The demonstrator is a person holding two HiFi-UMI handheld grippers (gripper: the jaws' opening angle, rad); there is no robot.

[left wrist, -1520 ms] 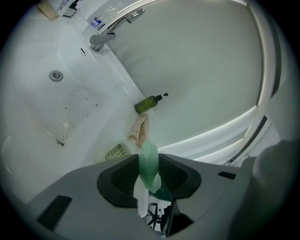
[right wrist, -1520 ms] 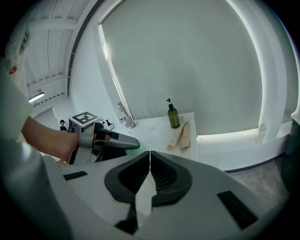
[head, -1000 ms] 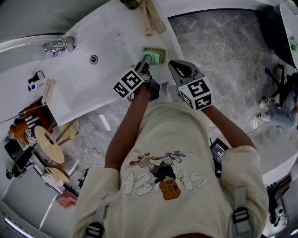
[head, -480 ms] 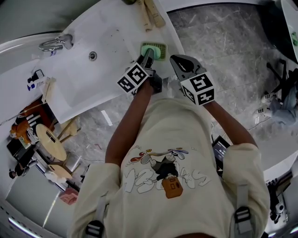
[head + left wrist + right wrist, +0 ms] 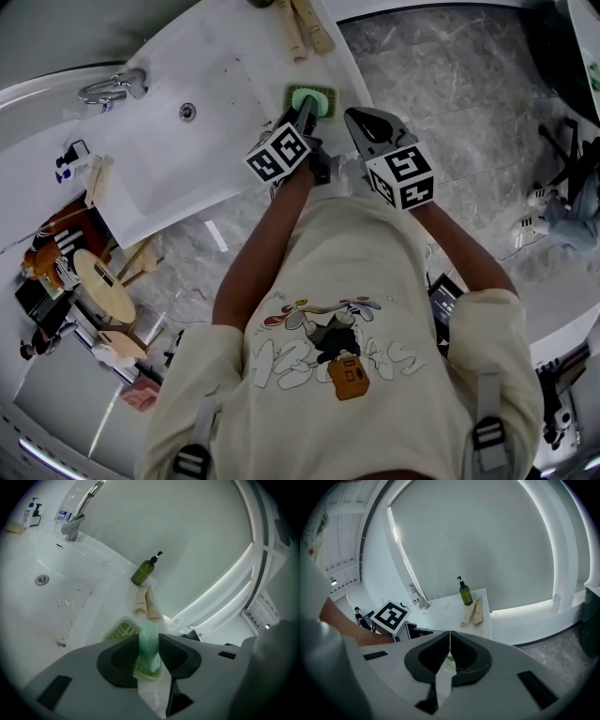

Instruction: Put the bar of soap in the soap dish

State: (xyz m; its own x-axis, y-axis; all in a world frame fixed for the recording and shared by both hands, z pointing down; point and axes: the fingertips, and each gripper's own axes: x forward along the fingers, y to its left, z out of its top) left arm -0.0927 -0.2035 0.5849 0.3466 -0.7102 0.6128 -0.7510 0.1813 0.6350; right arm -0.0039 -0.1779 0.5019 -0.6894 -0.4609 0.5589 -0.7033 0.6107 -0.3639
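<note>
A pale green bar of soap (image 5: 149, 645) stands on edge between the jaws of my left gripper (image 5: 149, 654), which is shut on it. Just beyond lies the green slatted soap dish (image 5: 123, 630) on the white counter. In the head view the left gripper (image 5: 302, 120) reaches over the soap dish (image 5: 313, 97) at the counter's right end. My right gripper (image 5: 364, 125) hovers to the right of it, off the counter; in its own view the right gripper (image 5: 449, 654) has its jaws closed together with nothing held.
A white basin with a drain (image 5: 42, 579) and a chrome tap (image 5: 75, 521) lies left. A dark green pump bottle (image 5: 145, 570) and two beige tubes (image 5: 146, 603) rest behind the dish. The counter edge (image 5: 360, 89) drops to a marble floor (image 5: 450, 84).
My left gripper has carried the soap forward toward the soap dish, and the right gripper has shifted slightly up beside it.
</note>
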